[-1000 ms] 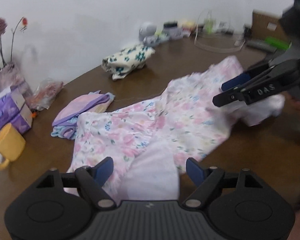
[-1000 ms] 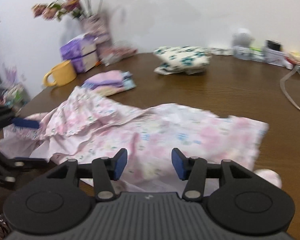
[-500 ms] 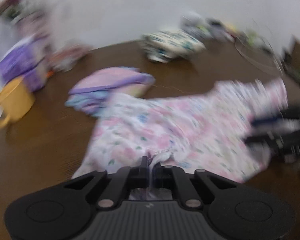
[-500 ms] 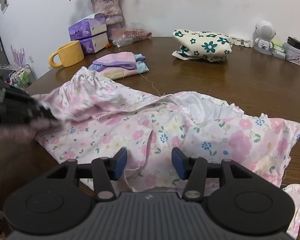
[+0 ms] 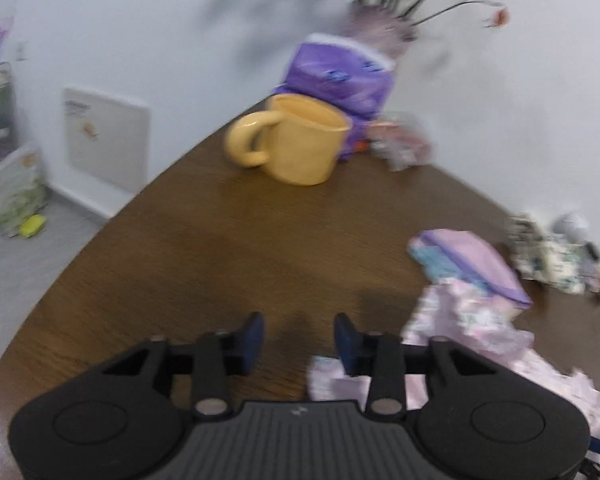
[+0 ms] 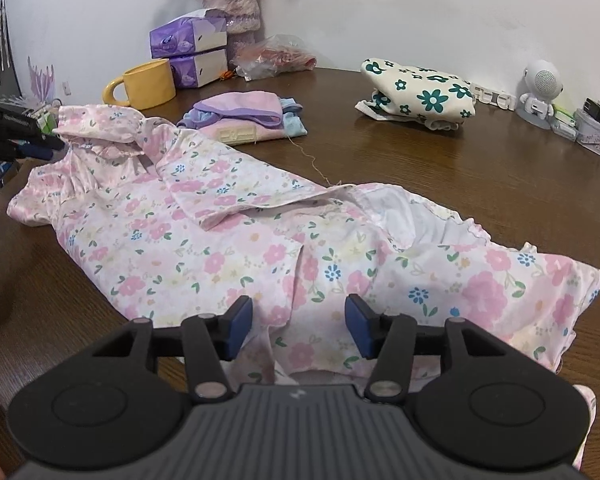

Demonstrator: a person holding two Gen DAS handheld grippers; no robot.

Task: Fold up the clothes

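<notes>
Left gripper: we see our jaws apart with bare wood between the blue pads; they have just been opening, and nothing sits between them.
Right gripper: jaws apart, hovering over the near hem of the floral garment; the pads do not press on the cloth.
Task thing: the pink floral garment lies spread on the wooden table, ahead of and under our right jaws; to our left jaws it is off to the right, one edge just beside the right pad.
Only the right view shows: the whole garment with a sleeve folded across its middle, the white lining at an opening, the cream bundle with teal flowers, and the left gripper at the far left edge by the collar.
Only the left view shows: the floor and a white wall panel beyond the table's curved edge.
Materials: thin, soft, wrinkled printed cloth; grained dark wood; a glossy yellow mug; purple tissue packs; a folded lilac-and-blue pile.
Hard to make out: the left view is motion-blurred, so the garment's print and the far items smear together; the flowers are cut off at the top in both views.
</notes>
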